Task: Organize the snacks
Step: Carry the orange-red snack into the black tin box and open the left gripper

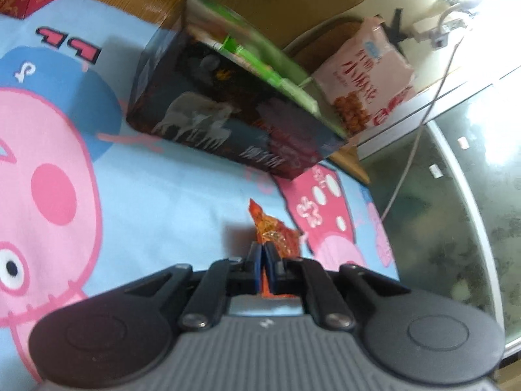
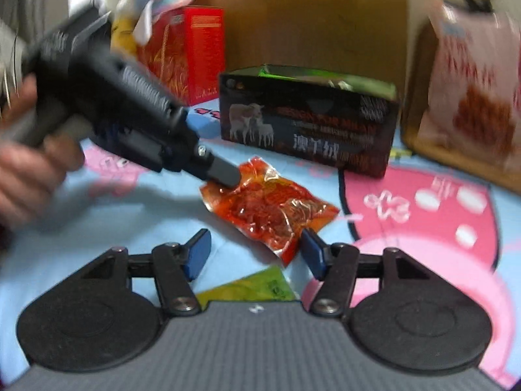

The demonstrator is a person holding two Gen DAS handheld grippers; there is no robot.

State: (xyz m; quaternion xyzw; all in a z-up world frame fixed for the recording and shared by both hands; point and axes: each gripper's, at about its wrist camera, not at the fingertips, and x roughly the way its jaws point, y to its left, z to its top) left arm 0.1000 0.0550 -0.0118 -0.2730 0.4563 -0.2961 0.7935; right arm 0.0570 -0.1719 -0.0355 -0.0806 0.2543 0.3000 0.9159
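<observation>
Crinkled red-orange plastic snack pouch (image 2: 270, 207) lying on pale blue cartoon pig cloth (image 2: 136, 208), left claw (image 2: 224, 176) clamped on its end (fingers nearly touching), right claw (image 2: 255, 254) spread wide just beside it, dark open-topped cardboard box (image 2: 309, 123) behind, pink snack bag (image 2: 472, 97) beyond.

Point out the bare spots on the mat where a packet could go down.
Bare blue mat lies between the left gripper and the right gripper, left of the red packet. Another patch lies before the dark box. It is crowded around the box, the pink bag and the red carton.
</observation>
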